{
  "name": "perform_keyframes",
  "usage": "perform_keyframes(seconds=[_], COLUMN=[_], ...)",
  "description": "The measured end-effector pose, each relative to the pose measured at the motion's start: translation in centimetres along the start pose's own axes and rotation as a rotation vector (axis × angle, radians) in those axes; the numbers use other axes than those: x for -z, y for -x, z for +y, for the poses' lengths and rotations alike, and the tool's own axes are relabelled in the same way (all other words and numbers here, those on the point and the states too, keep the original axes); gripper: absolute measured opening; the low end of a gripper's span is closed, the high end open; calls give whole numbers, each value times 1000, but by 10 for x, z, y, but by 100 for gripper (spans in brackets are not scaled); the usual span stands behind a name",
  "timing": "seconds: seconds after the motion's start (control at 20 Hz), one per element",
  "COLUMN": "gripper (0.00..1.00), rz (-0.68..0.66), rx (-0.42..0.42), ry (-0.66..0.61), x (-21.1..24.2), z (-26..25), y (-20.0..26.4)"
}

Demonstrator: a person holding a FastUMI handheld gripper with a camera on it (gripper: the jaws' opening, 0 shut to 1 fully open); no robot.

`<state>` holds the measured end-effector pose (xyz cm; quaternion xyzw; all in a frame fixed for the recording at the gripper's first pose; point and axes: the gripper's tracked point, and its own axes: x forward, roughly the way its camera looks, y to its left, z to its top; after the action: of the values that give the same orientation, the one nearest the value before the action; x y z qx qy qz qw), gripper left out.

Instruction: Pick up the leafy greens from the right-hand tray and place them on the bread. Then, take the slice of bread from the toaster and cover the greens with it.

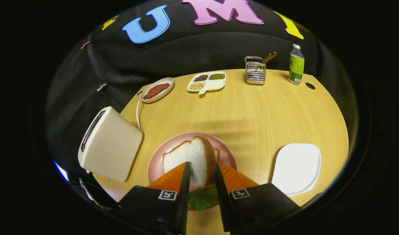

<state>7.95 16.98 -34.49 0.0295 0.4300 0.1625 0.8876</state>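
the gripper (201, 178) holds a slice of bread (189, 161) between its two fingers, which press on the slice from both sides, and the slice stands tilted on its edge over the pink plate (157, 163). all places here are told from this pink plate, which lies on the wooden table (251, 114) just ahead of the fingers. on the plate, under the held slice and on the side nearest the fingers, lie the leafy greens (204, 197), seen in the gap between the fingers. just behind the held slice, a small piece of another slice of bread (216, 153) shows on the plate; if it touches the greens i cannot tell. to the left of the plate, just beside it, stands a white toaster (109, 143) with its slot up, and a white cord (138, 112) runs from it toward the far side of the table. to the right of the plate, apart from it, lies a white tray (297, 168) with nothing on it. far beyond the plate, to the left, is an oval dish (157, 89) with something red-brown in it. beyond the plate, more in the middle, is a divided dish (207, 81) with beans and grains in separate compartments. far beyond the plate to the right stands a metal wire holder (255, 70) with a wooden handle (269, 57) coming out of it, and further to the right a plastic bottle (296, 65) with a green label stands upright.
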Motion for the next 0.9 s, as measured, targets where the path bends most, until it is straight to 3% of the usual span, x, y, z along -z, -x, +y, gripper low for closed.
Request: perform_keyframes(seconds=[0.2, 0.35, 0.55, 0.9], gripper=[64, 94, 99, 99], rz=[8, -47, -118, -419], rx=[50, 67, 90, 145], ry=[43, 43, 82, 88], x=[6, -6, -23, -99], z=[-13, -17, -26, -46], y=[2, 13, 39, 136])
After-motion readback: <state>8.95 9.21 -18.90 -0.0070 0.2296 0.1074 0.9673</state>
